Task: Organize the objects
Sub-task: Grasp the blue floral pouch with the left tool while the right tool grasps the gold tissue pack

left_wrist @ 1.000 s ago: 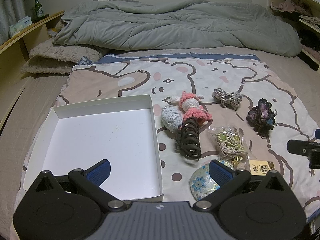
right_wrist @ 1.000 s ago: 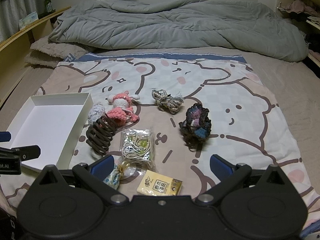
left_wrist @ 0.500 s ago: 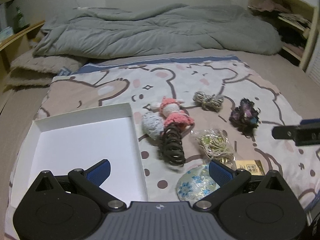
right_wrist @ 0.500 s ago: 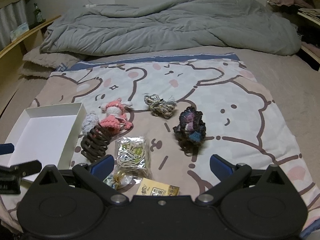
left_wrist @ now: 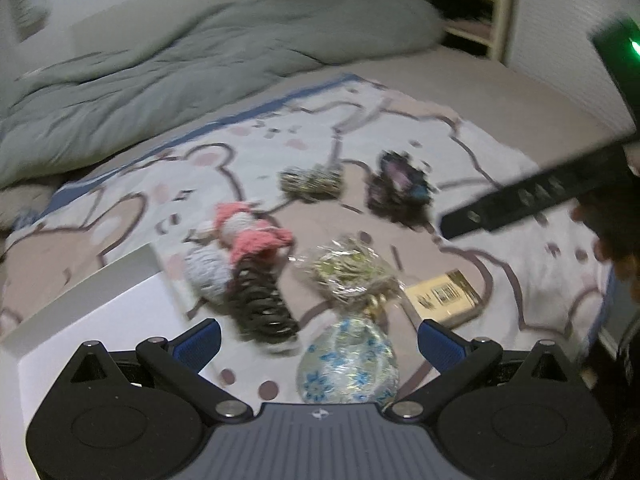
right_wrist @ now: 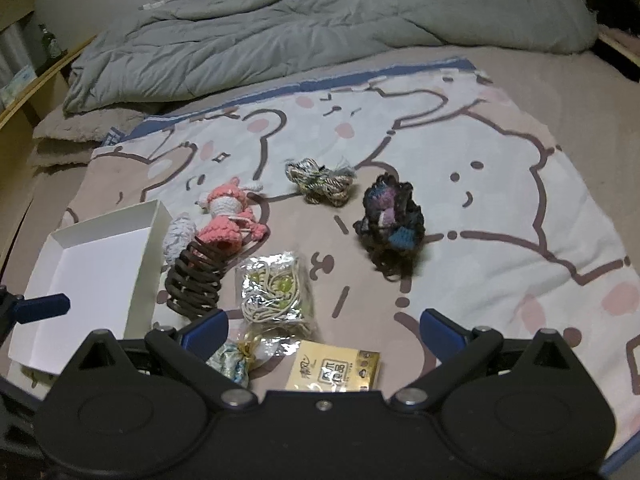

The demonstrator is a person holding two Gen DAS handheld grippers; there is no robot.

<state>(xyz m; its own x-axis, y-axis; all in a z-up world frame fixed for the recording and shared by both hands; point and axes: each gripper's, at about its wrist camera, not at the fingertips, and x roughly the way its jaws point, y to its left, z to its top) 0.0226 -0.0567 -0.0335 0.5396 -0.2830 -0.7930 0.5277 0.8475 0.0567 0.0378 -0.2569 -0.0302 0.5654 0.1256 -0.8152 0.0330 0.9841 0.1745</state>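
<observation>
Between the spread jaws of the left gripper (left_wrist: 318, 338): a round foil pouch (left_wrist: 347, 362) with blue flowers, nearest item, untouched. Jaws hold nothing. Just past the left-hand jaw: a dark coiled hair clip (left_wrist: 262, 304) and a small grey knitted ball (left_wrist: 208, 274). Left of that jaw: the white box (right_wrist: 96, 268), open and bare inside, its near wall level with the clip.

Between the spread jaws of the right gripper (right_wrist: 323, 328): a yellow packet (right_wrist: 334, 368), also untouched; jaws hold nothing. Ahead of the left-hand jaw: a clear bag of cord (right_wrist: 276, 286).

Further ahead: a pink crochet doll (right_wrist: 228, 220) touching the grey ball; beyond it a twisted rope bundle (right_wrist: 320, 182); to its right a dark crochet piece (right_wrist: 390, 220), standing apart from the rest.

Farthest: a grey duvet (right_wrist: 320, 28) heaped across the bed.

Step, as judged: nothing is boxed yet; the first pick is being lined up. The left view is blurred, so fine contact cannot be read. Next move likely calls for lowering the left jaws around the pouch, closing, then carrying it left over the box wall.

Room: items left of centre crowd together, so a grasp there risks nudging neighbours. The printed blanket (right_wrist: 500, 184) lies open to the right, and the box interior offers free space.
</observation>
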